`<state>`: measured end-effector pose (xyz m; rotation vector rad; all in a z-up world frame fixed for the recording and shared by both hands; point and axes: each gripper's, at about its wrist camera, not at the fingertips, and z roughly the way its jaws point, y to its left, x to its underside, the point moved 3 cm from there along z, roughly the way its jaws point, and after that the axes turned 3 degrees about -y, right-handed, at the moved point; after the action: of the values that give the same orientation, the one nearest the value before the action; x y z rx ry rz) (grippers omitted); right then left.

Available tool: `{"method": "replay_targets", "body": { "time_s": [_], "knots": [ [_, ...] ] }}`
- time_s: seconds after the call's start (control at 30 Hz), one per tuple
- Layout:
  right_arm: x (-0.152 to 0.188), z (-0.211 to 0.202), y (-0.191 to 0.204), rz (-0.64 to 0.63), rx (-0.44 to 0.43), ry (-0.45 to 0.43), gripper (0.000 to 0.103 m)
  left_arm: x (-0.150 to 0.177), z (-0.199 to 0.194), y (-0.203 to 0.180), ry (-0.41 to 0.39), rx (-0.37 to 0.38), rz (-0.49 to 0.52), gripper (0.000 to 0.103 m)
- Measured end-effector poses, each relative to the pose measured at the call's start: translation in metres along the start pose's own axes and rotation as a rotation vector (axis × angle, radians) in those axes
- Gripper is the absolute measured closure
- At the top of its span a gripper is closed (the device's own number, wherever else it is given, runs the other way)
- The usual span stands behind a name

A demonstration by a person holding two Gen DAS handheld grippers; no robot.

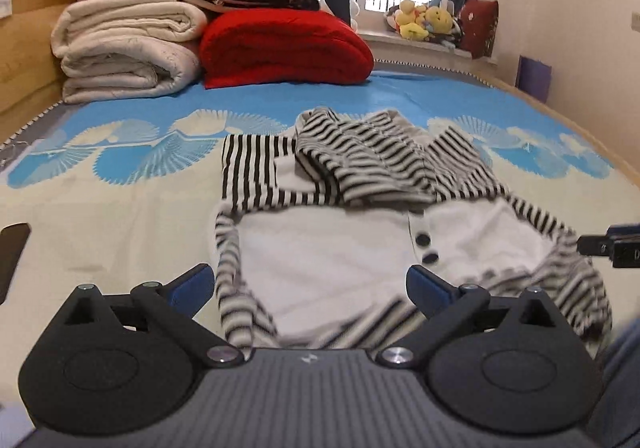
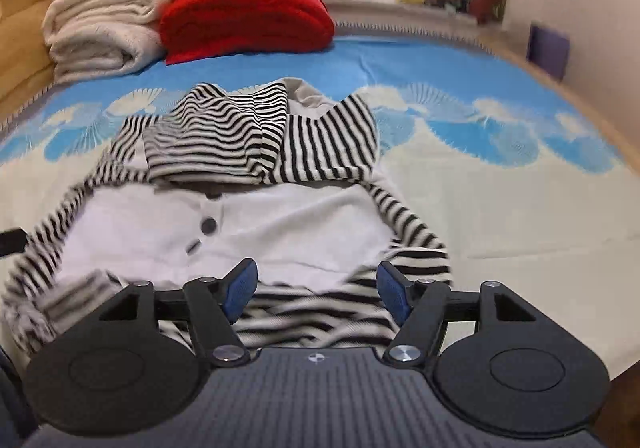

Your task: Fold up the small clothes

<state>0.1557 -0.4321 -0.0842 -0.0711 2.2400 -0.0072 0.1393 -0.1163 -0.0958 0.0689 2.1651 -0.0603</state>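
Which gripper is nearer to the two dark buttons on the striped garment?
Right, though only slightly. The buttons lie just ahead-left of the right gripper; from the left gripper they sit ahead-right, over its right finger.

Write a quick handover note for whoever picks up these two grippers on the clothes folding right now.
Left gripper: jaws open, holding nothing.
Right gripper: jaws open, holding nothing.
Striped garment lies on the bed sheet, buttons up, just ahead of both grippers.
Done: the striped top part looks folded down over the white front.
Left: sleeves and lower hem remain loose; finish the fold.
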Motion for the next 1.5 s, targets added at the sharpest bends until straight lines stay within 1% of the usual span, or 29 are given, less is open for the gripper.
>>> {"method": "replay_targets", "body": {
  "time_s": [0.07,0.13,0.27,0.47,0.57,0.73,1.0,1.1,1.2,1.3,1.43,1.5],
  "knots": [
    [0.011,-0.009,0.001,-0.026,0.009,0.013,0.035,0.009,-0.01,-0.007,0.011,0.008,-0.001,0.001],
    [0.017,-0.02,0.002,-0.014,-0.025,0.02,0.035,0.013,-0.023,-0.012,0.002,0.012,-0.011,0.001],
    [0.023,-0.048,0.014,-0.053,-0.041,-0.004,0.035,0.019,-0.045,-0.02,-0.004,0.0,-0.023,0.001],
    [0.029,-0.085,0.026,-0.073,-0.061,-0.033,0.035,0.02,-0.072,-0.025,0.01,-0.028,-0.033,0.001],
    [0.033,-0.104,0.03,-0.062,-0.087,-0.059,0.035,0.018,-0.089,-0.027,-0.004,-0.051,-0.025,0.001],
    [0.039,-0.129,0.033,-0.056,-0.092,-0.096,0.035,0.011,-0.108,-0.031,-0.023,-0.077,0.012,0.001],
    [0.043,-0.137,0.034,-0.055,-0.098,-0.088,0.035,0.015,-0.12,-0.031,-0.028,-0.08,-0.009,0.001],
    [0.042,-0.138,0.037,-0.064,-0.118,-0.085,0.035,0.018,-0.125,-0.031,-0.03,-0.095,0.008,0.001],
    [0.04,-0.14,0.037,-0.039,-0.13,-0.089,0.035,0.016,-0.127,-0.032,-0.022,-0.106,0.029,0.001],
    [0.038,-0.14,0.036,-0.009,-0.129,-0.084,0.035,0.015,-0.13,-0.032,-0.026,-0.1,0.023,0.001],
    [0.037,-0.142,0.038,-0.022,-0.112,-0.084,0.035,0.018,-0.133,-0.033,-0.031,-0.097,0.026,0.001],
    [0.036,-0.144,0.037,-0.021,-0.117,-0.079,0.035,0.02,-0.132,-0.033,-0.023,-0.086,0.028,0.001]
  ]
}}
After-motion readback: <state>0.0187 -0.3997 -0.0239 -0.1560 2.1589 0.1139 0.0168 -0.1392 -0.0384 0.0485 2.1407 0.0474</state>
